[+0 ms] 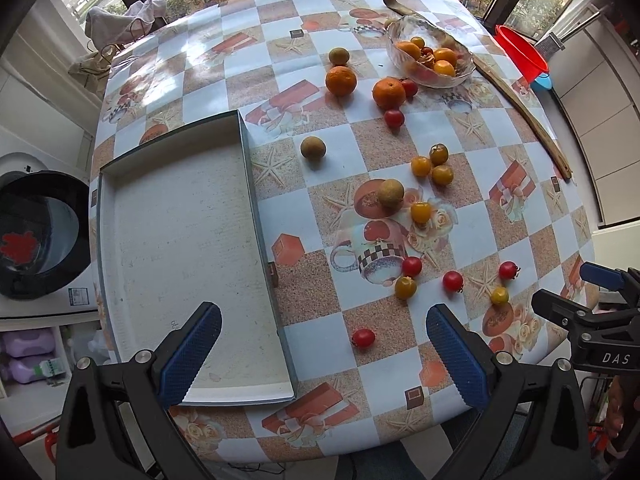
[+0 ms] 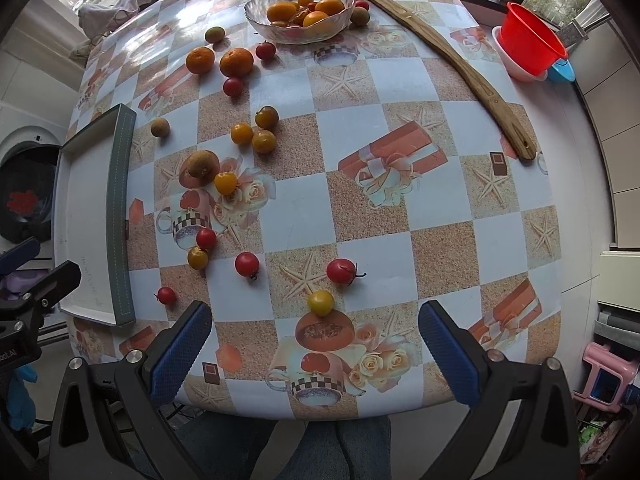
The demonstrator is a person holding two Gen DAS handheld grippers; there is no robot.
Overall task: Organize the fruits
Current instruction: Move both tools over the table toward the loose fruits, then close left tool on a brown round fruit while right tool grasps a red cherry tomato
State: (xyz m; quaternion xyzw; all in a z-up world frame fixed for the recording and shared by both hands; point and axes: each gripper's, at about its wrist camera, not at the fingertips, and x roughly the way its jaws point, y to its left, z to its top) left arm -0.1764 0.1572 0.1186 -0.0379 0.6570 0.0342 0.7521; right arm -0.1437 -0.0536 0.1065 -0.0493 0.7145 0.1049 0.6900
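Over table (image 1: 460, 208): both hand-held grippers agape; tray (image 1: 180, 240) seemingly bare.

The right gripper (image 2: 314, 354), jaws wide apart, is at bottom center; a yellow tomato (image 2: 320, 302) lies on the counter (image 2: 400, 208) just above.

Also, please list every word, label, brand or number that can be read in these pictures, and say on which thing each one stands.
"DAS" in white letters on the black body of the right gripper, seen at the right edge of the left wrist view.
"ootAI", cut off at the picture's edge, on the left gripper in the right wrist view.
Sticker on the washing machine: too small to read.
Label on the purple bottle: too blurred to read.
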